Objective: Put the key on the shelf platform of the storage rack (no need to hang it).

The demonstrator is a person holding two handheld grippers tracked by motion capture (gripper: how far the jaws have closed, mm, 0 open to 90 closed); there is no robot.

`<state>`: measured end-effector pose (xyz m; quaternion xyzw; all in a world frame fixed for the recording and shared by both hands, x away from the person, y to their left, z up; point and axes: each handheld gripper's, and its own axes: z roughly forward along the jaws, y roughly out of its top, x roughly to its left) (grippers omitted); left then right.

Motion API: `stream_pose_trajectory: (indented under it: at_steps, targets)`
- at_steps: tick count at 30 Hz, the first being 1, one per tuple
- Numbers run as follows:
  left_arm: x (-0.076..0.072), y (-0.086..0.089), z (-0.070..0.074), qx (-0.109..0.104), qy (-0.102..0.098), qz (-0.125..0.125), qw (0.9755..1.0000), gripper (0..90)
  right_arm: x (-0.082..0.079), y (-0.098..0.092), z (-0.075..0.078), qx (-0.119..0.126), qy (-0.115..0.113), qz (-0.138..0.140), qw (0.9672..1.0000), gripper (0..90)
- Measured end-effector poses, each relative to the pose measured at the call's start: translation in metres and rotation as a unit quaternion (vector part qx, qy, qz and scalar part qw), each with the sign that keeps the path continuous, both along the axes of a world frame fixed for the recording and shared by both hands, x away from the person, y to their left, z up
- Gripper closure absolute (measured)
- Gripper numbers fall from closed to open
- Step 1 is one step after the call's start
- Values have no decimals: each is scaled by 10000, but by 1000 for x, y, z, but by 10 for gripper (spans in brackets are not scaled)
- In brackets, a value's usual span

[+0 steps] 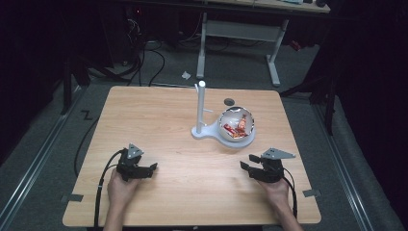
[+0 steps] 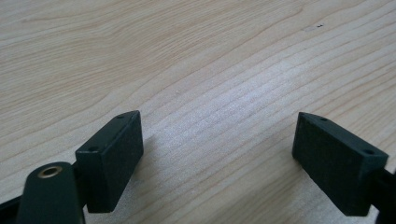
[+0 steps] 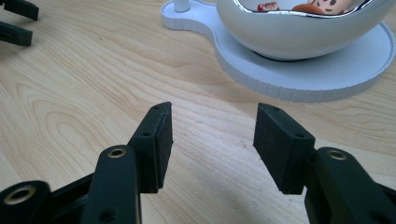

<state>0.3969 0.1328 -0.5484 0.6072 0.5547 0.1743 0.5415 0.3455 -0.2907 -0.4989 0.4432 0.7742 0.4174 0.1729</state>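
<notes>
From the high view we judge the work to be at its approach stage: our left gripper and right gripper both rest low over the near half of the table, well apart, each with jaws parted and nothing between them; the white bowl of red-wrapped sweets sits on its white stand right of centre, nearer the far edge than the near one, with the stand's upright post on its left; the stretch between the grippers and the stand lies bare, and the right edge is near our right hand.

In the left gripper view our pads stand wide, released over bare wood, so this side has room all round.

In the right gripper view our jaws are half spread and hold nothing; the bowl and the stand's rim lie just ahead; the next move, we judge, calls for lifting over that rim and the bowl's lip before reaching the sweets, keeping clear of the post.
</notes>
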Motion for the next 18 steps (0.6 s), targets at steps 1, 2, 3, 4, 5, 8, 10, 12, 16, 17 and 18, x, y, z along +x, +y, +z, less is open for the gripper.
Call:
stream_pose_trajectory:
  at_steps: [1,2,3,4,5,8,10,12,16,17,18]
  targets:
    - [0,0,0,1,0,-1,10000,166,1,1,-1,-2,0,9,10000,473]
    - [0,0,0,2,-1,-2,10000,166,2,2,-3,0,9,14,10000,472]
    - [0,0,0,0,-1,-1,10000,166,2,3,-4,-18,14,15,10000,472]
    - [0,0,0,0,-1,-1,10000,166,2,3,-4,-18,14,15,10000,472]
    - [0,0,0,1,-1,0,10000,166,4,4,-6,-38,15,39,10000,472]
    - [0,0,0,-2,4,2,10000,166,6,7,-9,-76,61,22,10000,466]
    - [0,0,0,-2,3,4,10000,166,8,9,-12,-113,50,48,9999,461]
    - [0,0,0,-2,4,4,10000,166,8,11,-14,-128,70,35,9999,459]
    - [0,0,0,-3,4,5,10000,166,11,13,-18,-191,60,31,9998,458]
    - [0,0,0,-3,3,4,10000,166,12,14,-21,-212,80,18,9997,458]
    - [0,0,0,-2,3,4,10000,166,13,14,-21,-217,93,11,9997,458]
